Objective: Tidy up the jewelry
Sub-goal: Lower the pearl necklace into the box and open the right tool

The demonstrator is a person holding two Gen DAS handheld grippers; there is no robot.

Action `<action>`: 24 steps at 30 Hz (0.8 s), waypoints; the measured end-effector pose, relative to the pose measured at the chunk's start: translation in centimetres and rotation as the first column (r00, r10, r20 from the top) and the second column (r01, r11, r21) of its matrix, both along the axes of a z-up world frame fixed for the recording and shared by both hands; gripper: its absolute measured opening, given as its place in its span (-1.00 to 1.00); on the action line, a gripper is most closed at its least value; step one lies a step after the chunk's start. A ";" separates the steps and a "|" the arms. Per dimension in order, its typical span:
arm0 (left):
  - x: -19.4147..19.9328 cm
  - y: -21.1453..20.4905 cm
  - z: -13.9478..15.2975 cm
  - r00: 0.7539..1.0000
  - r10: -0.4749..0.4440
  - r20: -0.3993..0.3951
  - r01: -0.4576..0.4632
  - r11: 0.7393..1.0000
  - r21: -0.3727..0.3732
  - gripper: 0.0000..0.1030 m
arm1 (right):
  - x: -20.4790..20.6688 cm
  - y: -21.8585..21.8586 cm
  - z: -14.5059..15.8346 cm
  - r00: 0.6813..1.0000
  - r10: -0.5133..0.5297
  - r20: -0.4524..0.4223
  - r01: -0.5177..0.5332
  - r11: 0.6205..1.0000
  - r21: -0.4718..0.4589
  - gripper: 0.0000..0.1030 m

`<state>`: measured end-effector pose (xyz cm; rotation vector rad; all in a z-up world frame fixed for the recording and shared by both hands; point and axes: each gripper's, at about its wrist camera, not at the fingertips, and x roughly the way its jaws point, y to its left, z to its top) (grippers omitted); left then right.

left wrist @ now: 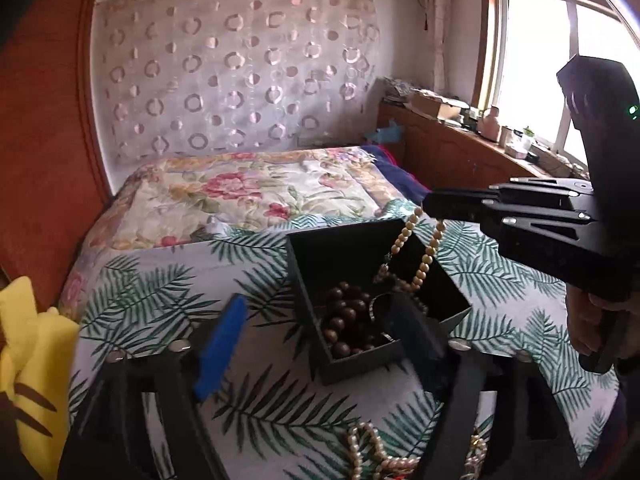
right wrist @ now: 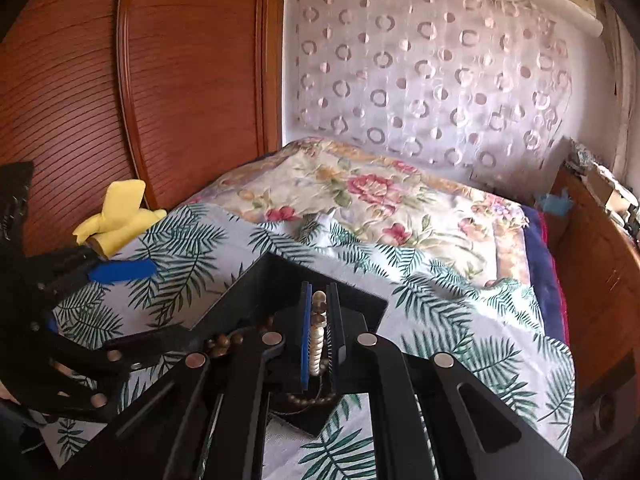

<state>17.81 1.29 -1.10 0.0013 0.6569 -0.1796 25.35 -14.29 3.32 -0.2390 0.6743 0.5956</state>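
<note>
Hiding box point(right wrist: 256, 300) interior: right gripper point(right wrist: 320, 312)

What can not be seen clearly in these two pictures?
- Left wrist view: the pearl necklace is cut off by the bottom edge and the left gripper.
- Right wrist view: the black box inside is hidden behind the right gripper.
- Windowsill items: too small.

Matt black card box point(left wrist: 352, 364), glossy dk wood beads point(left wrist: 344, 320), cloth leaf-print sheet point(left wrist: 160, 280), ribbed wood wardrobe point(right wrist: 80, 80).
</note>
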 end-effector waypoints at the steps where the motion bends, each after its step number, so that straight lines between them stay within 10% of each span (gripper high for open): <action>1: -0.2 0.1 0.0 1.000 0.005 0.005 -0.005 1.000 0.004 0.56 | 0.0 0.1 -0.3 1.000 0.003 -0.008 -0.003 1.000 0.002 -0.84; 9: -2.0 0.6 -0.2 0.999 0.036 0.023 -0.037 0.999 0.032 0.85 | -0.3 0.0 -1.6 0.999 0.010 -0.048 -0.009 1.000 0.014 -0.83; 13: -3.4 0.8 -0.2 0.999 0.021 0.025 -0.021 1.000 0.019 0.85 | -0.7 -0.2 -1.6 0.999 0.009 -0.045 -0.008 1.000 0.029 -0.28; 24: -7.5 1.5 -0.9 1.000 0.007 0.026 -0.007 1.000 -0.011 0.85 | -6.1 -2.3 -1.8 0.998 0.047 -0.052 -0.044 0.998 0.054 -0.28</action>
